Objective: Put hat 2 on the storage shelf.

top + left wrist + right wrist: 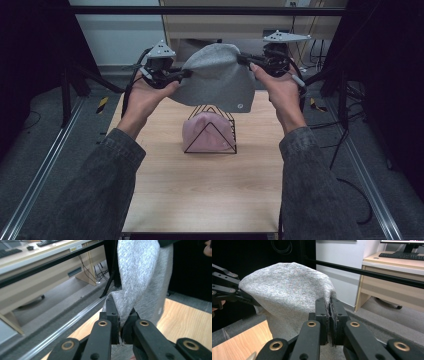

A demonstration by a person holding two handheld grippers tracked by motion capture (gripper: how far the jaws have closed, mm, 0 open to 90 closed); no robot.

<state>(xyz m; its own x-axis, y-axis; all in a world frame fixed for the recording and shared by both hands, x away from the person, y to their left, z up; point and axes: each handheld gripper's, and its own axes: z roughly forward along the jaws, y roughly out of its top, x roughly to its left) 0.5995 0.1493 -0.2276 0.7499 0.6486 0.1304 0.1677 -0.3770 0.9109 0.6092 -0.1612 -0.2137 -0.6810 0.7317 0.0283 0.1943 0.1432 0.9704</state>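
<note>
A grey knit beanie (217, 80) hangs in the air above the far half of the wooden table (200, 195), stretched between my two grippers. My left gripper (182, 75) is shut on the beanie's left edge; in the left gripper view the grey cloth (140, 277) is pinched between the black jaws (121, 322). My right gripper (245, 60) is shut on its right edge, and in the right gripper view the fabric (287, 290) is clamped at the jaws (329, 315). Below the grey beanie, a pink beanie (207, 132) sits on a black wire stand (210, 142).
Metal rails (40, 175) run along both sides of the table. Black frame posts and cables stand at the far left and right. A black crossbar (200, 10) spans the back. A desk with keyboards (402, 255) is beyond the table.
</note>
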